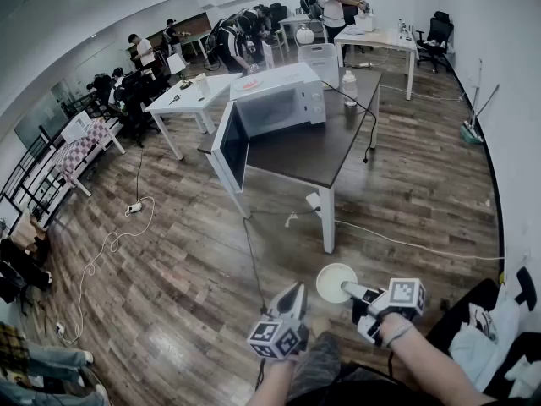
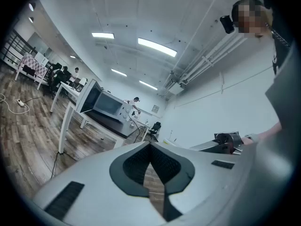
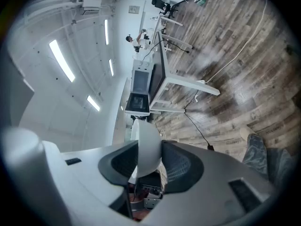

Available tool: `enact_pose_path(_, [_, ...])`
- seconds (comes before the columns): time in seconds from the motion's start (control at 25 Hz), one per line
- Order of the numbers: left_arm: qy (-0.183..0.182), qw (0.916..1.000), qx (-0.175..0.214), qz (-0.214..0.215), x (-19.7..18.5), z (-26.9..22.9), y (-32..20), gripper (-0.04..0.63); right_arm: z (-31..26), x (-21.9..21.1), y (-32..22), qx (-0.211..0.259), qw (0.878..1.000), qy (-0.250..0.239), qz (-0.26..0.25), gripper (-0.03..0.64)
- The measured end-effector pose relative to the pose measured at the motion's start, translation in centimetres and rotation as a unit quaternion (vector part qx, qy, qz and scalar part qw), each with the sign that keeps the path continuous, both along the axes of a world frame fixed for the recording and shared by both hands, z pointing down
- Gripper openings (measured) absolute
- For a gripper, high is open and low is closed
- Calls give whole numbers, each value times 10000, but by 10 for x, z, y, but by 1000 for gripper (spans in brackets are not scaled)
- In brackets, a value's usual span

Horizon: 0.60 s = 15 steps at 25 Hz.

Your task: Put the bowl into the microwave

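The white bowl [image 1: 332, 279] hangs low over the wooden floor, in front of my knees, held by its rim in my right gripper [image 1: 349, 290]. In the right gripper view the bowl [image 3: 147, 145] stands edge-on between the two pads, which press on it. My left gripper [image 1: 292, 293] hovers just left of the bowl, shut and empty; its tips [image 2: 150, 146] meet with nothing between them. The white microwave [image 1: 281, 102] sits on a dark table [image 1: 325, 159] well ahead, its door [image 1: 234, 148] swung open to the left. Both gripper views also catch the microwave [image 2: 105, 105] [image 3: 139, 92] far off.
A plastic bottle [image 1: 348, 87] and a black cable [image 1: 370, 125] are on the dark table right of the microwave. White tables [image 1: 190, 100], several people and an office chair [image 1: 437, 34] fill the back. A white cord [image 1: 101, 256] and a power strip [image 1: 133, 208] lie on the floor at left.
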State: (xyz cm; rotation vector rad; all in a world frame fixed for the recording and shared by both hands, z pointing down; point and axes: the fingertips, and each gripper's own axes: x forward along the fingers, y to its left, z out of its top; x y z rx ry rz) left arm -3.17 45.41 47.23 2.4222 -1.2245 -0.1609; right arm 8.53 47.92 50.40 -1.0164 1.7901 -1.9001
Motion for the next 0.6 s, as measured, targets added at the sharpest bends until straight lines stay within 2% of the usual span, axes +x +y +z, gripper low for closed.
enact_pose_path(0.6, [13, 10000, -56, -54, -3, -3, -106, 12, -1, -11, -107, -46, 9997, 92, -205, 149])
